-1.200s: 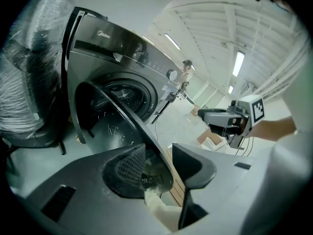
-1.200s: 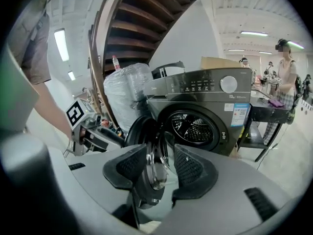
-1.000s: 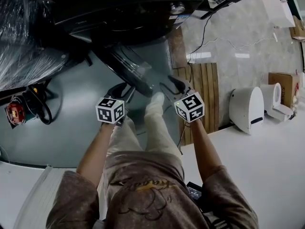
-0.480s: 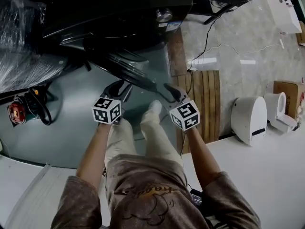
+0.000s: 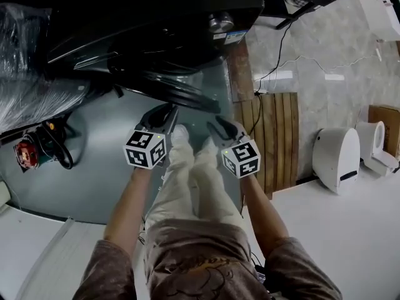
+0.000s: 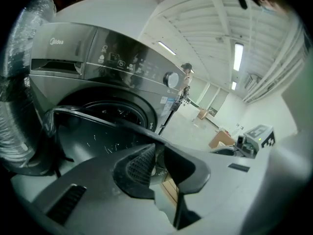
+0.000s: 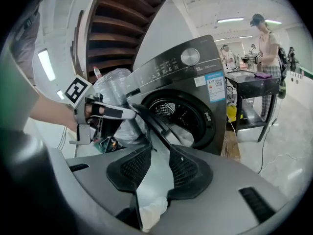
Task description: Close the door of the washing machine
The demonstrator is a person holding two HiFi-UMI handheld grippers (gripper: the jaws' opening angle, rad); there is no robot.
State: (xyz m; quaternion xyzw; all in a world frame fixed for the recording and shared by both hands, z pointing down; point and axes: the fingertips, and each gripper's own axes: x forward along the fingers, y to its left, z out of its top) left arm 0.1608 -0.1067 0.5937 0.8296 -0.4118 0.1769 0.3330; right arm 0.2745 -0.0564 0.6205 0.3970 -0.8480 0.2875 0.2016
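We are closing the left gripper (image 6: 159, 153). Its fingers (image 6: 139, 165) are leaving only a thin slit, and nothing is sitting in it. The right gripper (image 7: 160, 153) is closing too. Its fingers (image 7: 183, 170) are standing wider apart, and only grey floor (image 5: 94, 180) and one of our pale shoes (image 7: 151, 214) are showing between them.

In the head view the door (image 5: 178, 92) of the washing machine (image 5: 156, 24) is standing open, swung out toward us. Its dark rim is running at twelve o'clock of the left tips and eleven o'clock of the right tips, near both. We cannot tell whether either tip is touching that edge. In the right gripper view the door is showing edge-on, straight ahead of the jaws. The round drum opening (image 7: 178, 114) is lying at one o'clock behind it.

For moving room, floor is spreading at nine o'clock of the left gripper as far as a plastic-wrapped bundle (image 5: 31, 86). At three o'clock of the right gripper a slatted wooden board (image 5: 272, 130) is lying just beside it. A white rounded unit (image 5: 335, 155) is standing well apart beyond that.
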